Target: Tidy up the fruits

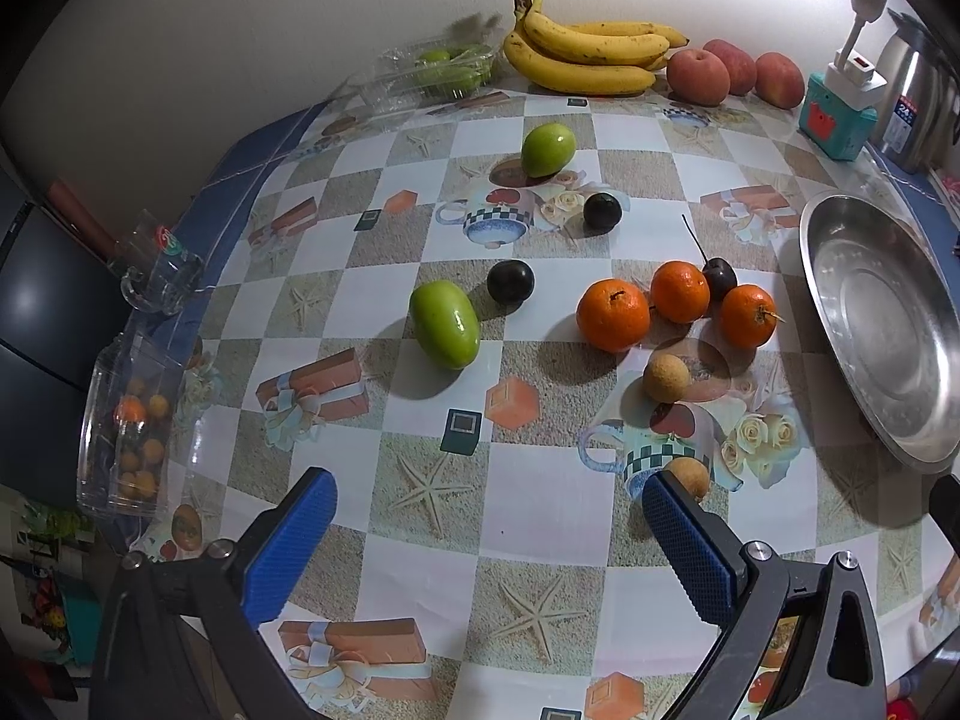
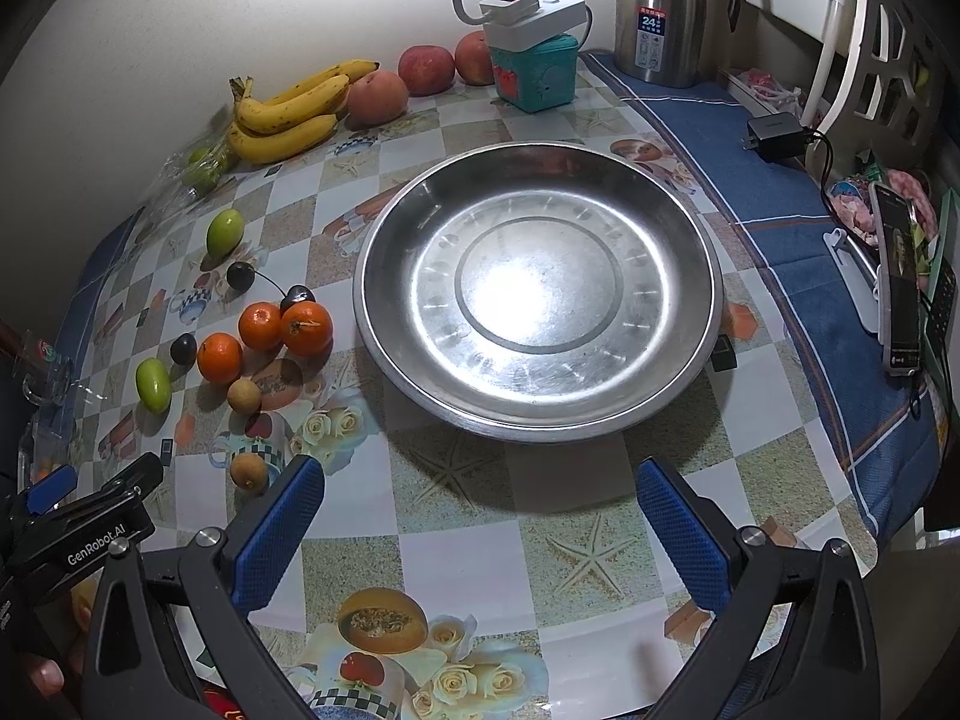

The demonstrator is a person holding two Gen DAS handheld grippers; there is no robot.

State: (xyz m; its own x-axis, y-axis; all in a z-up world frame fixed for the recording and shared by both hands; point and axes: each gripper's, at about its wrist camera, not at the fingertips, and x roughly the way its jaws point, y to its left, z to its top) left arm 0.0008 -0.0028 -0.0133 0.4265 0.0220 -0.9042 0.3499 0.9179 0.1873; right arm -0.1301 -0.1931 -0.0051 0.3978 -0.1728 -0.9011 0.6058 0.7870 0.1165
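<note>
Loose fruit lies on the patterned tablecloth: three oranges [image 1: 613, 315] [image 2: 306, 327], two green fruits [image 1: 444, 324] [image 2: 152, 384], dark plums [image 1: 510, 281] and two small tan longans [image 1: 665, 378] [image 2: 248, 471]. A steel bowl [image 1: 840, 324] [image 2: 414, 312] stands bare to their right. My left gripper [image 1: 489, 534] hovers open near the table's front edge, its right finger beside a longan [image 1: 690, 476]. My right gripper [image 2: 480, 516] is open in front of the bowl, holding nothing.
Bananas [image 1: 585, 51], red apples [image 1: 699, 77] and a clear box of green fruit [image 1: 432, 72] line the back wall. A teal box with a power strip [image 2: 534, 69], a steel flask [image 2: 666, 12], a phone [image 2: 897, 288] and a charger [image 2: 774, 135] stand right. A glass cup [image 1: 159, 273] and a clear fruit box [image 1: 129, 420] sit left.
</note>
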